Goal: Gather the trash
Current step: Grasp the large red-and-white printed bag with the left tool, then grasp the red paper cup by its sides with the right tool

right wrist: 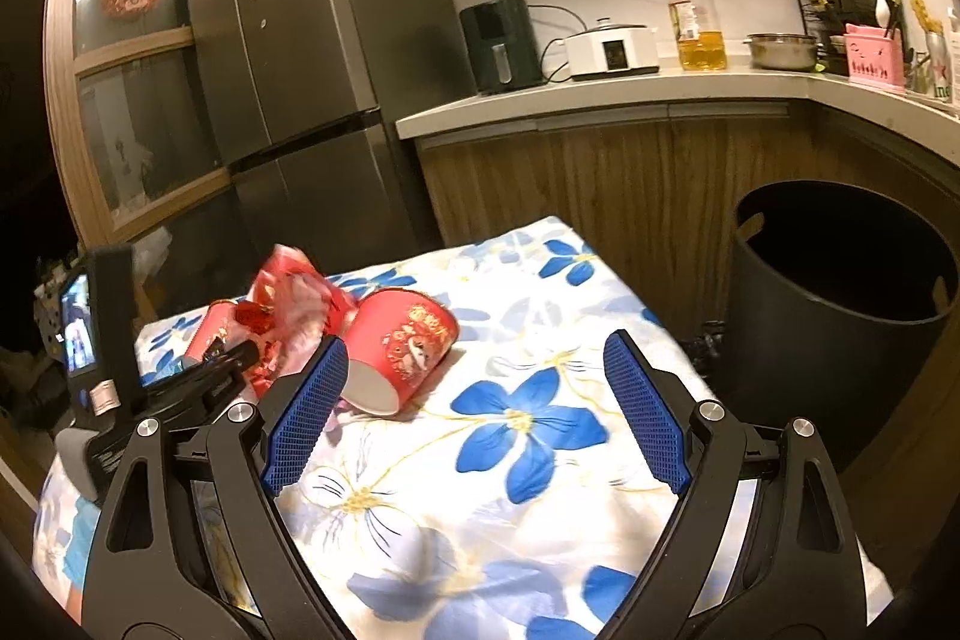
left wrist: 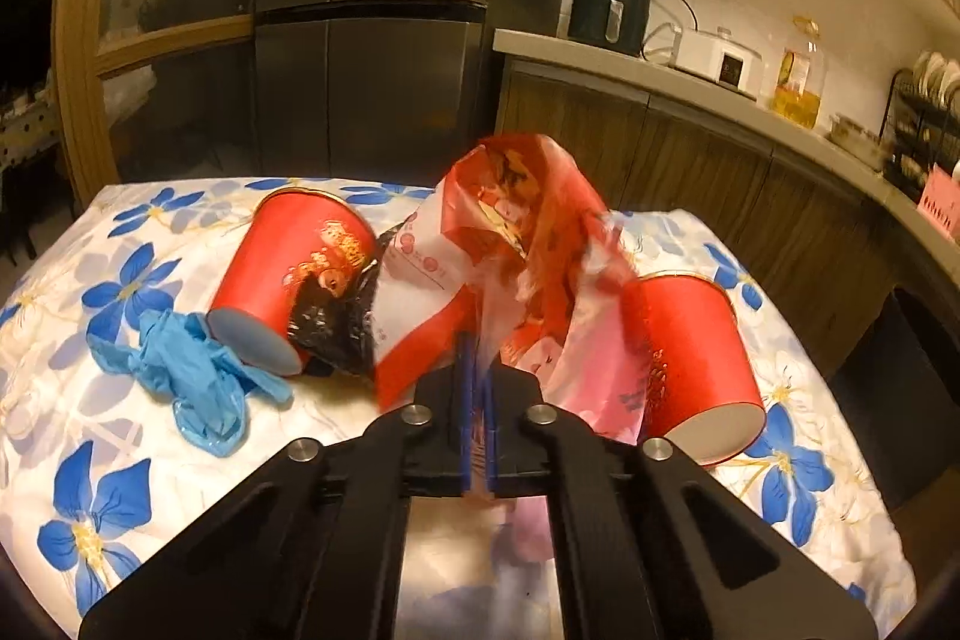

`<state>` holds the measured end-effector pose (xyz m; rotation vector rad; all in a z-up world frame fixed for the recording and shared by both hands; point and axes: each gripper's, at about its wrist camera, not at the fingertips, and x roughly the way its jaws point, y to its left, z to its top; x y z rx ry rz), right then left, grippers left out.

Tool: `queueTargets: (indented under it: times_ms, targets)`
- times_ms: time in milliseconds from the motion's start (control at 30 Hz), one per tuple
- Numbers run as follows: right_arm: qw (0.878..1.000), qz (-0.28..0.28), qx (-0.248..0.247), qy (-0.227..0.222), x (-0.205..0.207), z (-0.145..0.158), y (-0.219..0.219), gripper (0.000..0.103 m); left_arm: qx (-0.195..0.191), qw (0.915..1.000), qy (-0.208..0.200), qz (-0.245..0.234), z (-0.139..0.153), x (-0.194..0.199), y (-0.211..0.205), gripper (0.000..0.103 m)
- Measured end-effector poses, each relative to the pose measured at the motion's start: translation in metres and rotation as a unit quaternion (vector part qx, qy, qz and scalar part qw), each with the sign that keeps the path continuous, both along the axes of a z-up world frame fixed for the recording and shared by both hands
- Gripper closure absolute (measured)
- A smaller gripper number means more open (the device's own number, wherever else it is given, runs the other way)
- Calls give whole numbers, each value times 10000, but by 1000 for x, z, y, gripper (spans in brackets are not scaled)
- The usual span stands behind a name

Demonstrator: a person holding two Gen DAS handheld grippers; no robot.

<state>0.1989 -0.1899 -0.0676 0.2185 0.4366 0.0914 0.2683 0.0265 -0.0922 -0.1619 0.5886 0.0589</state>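
Red plastic wrapper [left wrist: 528, 244] sits pinched in my left gripper [left wrist: 478, 400], lifted off the table [left wrist: 72, 400] for binning. My right gripper [right wrist: 474, 412] gapes empty, with the bin [right wrist: 840, 316] at two o'clock and a paper cup [right wrist: 402, 346] at eleven.

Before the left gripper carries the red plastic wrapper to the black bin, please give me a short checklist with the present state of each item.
1. Left gripper shut on red plastic wrapper: ok.
2. Wrapper lifted off the floral tablecloth: cannot tell, its lower part is hidden.
3. Right gripper open and holding nothing: ok.
4. Black bin open on top, beside the table: ok.
5. Table cleared: not ok; two red paper cups, a black wrapper and a blue glove lie there.
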Motion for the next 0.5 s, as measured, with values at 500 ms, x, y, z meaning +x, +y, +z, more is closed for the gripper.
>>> queueTargets:
  times_ms: [500]
  targets:
    - [9994,88,-102,308,71,-23,54,17,-710,9915,-827,713,40,-77,68,102]
